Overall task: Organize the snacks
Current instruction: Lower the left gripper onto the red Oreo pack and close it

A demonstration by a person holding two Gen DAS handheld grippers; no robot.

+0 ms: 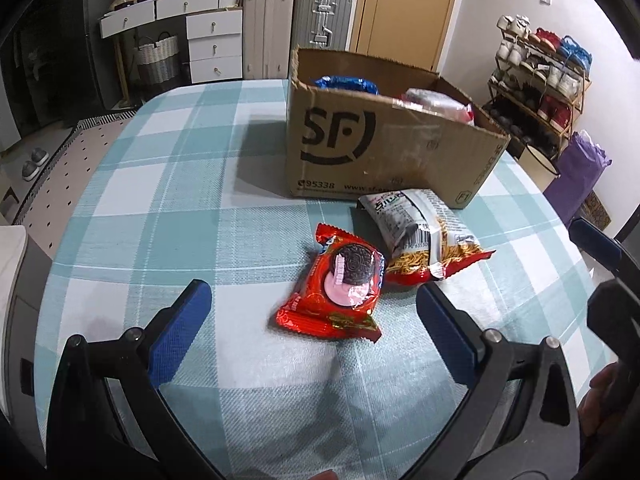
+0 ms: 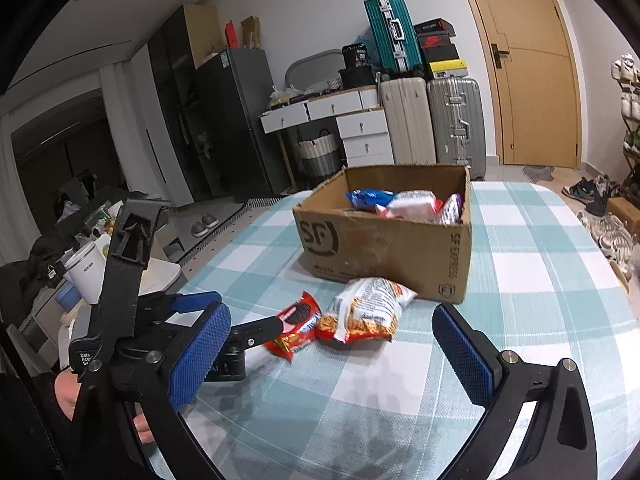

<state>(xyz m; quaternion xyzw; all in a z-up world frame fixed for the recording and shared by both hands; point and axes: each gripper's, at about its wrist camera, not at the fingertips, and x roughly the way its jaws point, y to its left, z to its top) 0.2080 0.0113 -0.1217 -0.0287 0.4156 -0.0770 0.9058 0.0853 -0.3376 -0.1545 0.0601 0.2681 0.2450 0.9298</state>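
A red Oreo cookie packet lies on the checked tablecloth, just ahead of my open, empty left gripper. A red-and-white noodle snack bag lies beside it on the right, touching it. An open SF cardboard box stands behind them and holds several snack packets. In the right wrist view my right gripper is open and empty, short of the noodle bag, the Oreo packet and the box. The left gripper's fingers reach in beside the Oreo packet.
The table has a teal and white checked cloth. Behind it stand white drawers, suitcases, a wooden door and a shoe rack. A white cup sits left of the table.
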